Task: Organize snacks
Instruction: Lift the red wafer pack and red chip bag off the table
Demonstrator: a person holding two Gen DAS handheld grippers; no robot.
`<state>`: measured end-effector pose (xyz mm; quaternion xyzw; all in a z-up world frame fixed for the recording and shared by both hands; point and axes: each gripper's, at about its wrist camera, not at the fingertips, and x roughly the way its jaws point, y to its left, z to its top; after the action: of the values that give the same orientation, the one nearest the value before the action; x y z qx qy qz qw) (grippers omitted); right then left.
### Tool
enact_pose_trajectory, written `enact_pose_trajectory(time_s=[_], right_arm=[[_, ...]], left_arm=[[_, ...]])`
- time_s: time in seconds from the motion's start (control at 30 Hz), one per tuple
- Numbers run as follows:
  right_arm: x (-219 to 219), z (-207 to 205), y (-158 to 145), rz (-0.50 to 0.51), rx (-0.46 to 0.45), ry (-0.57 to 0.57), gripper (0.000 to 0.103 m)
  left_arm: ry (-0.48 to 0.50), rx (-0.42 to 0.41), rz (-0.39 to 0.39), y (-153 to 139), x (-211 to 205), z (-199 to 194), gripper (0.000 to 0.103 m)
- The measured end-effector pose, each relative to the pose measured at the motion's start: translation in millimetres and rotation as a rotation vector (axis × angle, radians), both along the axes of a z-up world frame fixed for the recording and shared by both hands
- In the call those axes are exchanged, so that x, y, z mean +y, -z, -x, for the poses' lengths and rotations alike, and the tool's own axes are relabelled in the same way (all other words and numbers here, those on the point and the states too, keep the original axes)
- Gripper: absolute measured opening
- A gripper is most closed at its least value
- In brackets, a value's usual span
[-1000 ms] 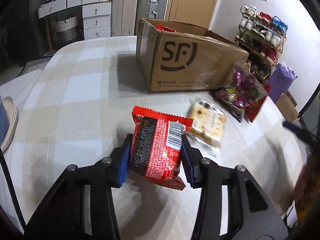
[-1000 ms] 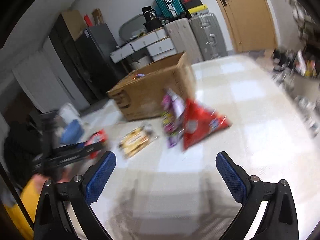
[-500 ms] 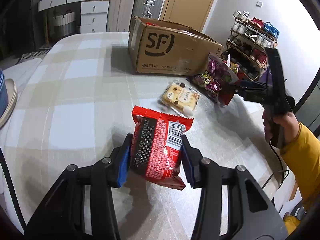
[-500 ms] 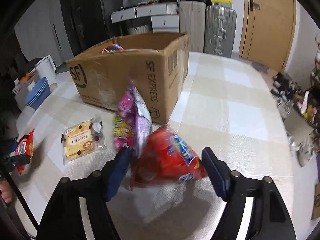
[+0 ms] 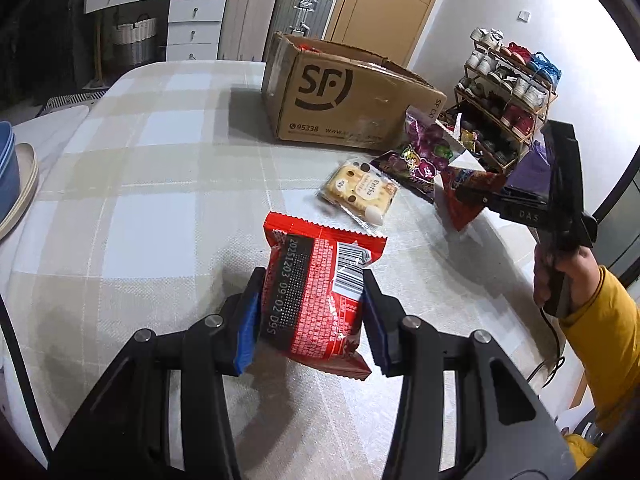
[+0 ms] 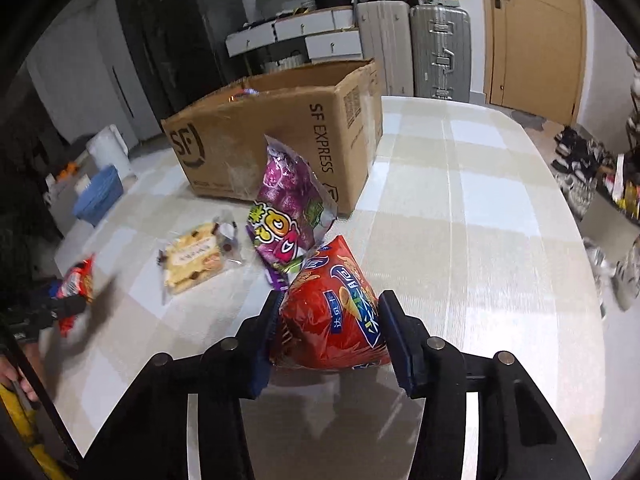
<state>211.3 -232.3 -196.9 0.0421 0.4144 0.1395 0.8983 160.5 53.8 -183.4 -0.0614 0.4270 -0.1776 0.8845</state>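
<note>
Since a second ago my right gripper (image 6: 328, 336) has swung in on the red chip bag (image 6: 334, 316), its jaws just closing from wide apart; both pads now look pressed against the bag, though a sliver of gap may hide on the right side. From the left wrist view, the checked table (image 5: 160, 168) carries the SF cardboard box (image 5: 344, 100) at twelve o'clock. The purple candy bag (image 6: 286, 208) leans just in front of the box, touching the chip bag. The biscuit pack (image 5: 362, 190) lies flat at one o'clock. My left gripper (image 5: 310, 314) pinches the small red packet (image 5: 316, 300) above the table.
</note>
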Motion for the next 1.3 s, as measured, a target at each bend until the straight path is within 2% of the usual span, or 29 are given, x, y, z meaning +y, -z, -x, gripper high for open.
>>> enact_pose_trajectory(time_s=[0.17,0.5,0.77,0.83,0.87,0.93,1.0,1.07,1.1,1.17,1.23,1.3], right_arm=[[-11,23,-17,-0.12,-0.035,0.031,0.046],[-3,73,-47,-0.346,-0.094,0.008,0.044],[10,104,-55,-0.416,-0.118,-0.016,0.044],[10,108,-54,-0.429,-0.117,-0.016,0.037],[11,111,-55,-0.431,-0.115,-0.015,0.03],[11,111,-55,-0.433,-0.111,-0.015,0.03],[15,106,-51,-0.381,-0.093,0.0,0.03],[18,100,-43,-0.38,-0.069,-0.013,0.03],[21,98,-39,-0.339,-0.057,0.003,0.03],[22,103,-38,-0.323,-0.076,-0.008,0.031],[26,111,-40,-0.306,-0.09,-0.037,0.044],[34,123,-45,-0.238,-0.118,-0.05,0.083]], left_arm=[[0.004,-0.007,0.004,-7,-2,9,0.042],[0.007,-0.06,-0.005,-33,-13,32,0.042],[0.041,-0.118,-0.022,-56,-32,57,0.042],[0.058,-0.123,-0.018,-60,-36,61,0.042],[0.061,-0.126,-0.023,-62,-38,64,0.042],[0.068,-0.125,-0.024,-64,-41,68,0.042],[0.072,-0.125,-0.019,-65,-42,70,0.042],[0.074,-0.121,-0.031,-63,-44,70,0.042],[0.073,-0.113,-0.028,-61,-45,69,0.042],[0.071,-0.087,-0.022,-56,-44,67,0.042],[0.073,-0.077,-0.019,-51,-42,65,0.042],[0.072,-0.065,-0.019,-46,-41,64,0.042]])
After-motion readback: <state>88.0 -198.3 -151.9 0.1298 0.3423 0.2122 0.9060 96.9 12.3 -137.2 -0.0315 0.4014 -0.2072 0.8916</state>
